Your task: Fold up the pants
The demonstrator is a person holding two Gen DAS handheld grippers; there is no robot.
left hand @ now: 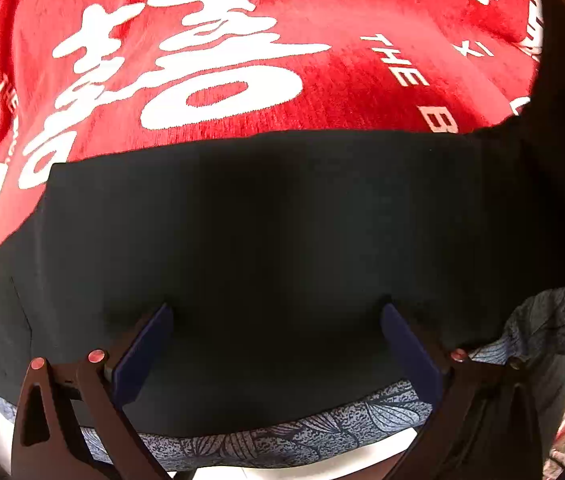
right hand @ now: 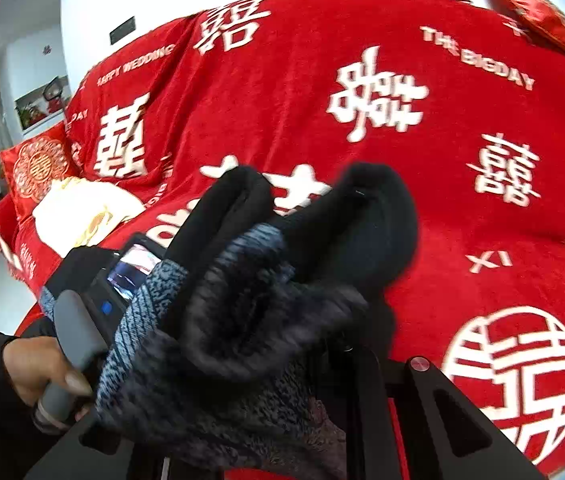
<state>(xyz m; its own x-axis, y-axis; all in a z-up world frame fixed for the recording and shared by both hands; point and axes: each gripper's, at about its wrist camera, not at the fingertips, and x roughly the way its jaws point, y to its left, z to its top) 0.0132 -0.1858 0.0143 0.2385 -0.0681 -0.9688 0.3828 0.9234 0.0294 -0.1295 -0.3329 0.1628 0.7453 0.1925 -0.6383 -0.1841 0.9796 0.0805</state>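
One pair of black pants (left hand: 266, 240) with a blue patterned lining, spread across the lower half of the left wrist view on one red blanket (left hand: 322, 60) with white characters. Left gripper (left hand: 276, 340) points steeply down, blue fingers (left hand: 146, 356) wide apart over the fabric, pinching nothing. Right gripper (right hand: 282, 360), lower centre of its view, is clamped on a bunched fold of pants. One hand (right hand: 42, 368) at lower left grips a grey handle (right hand: 76, 344).

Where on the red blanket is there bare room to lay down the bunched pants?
Bare blanket lies beyond and right of the pants bunched in the right tool, up to the red cushion. The left end is crowded: a red cushion, a cream one, and the left tool.
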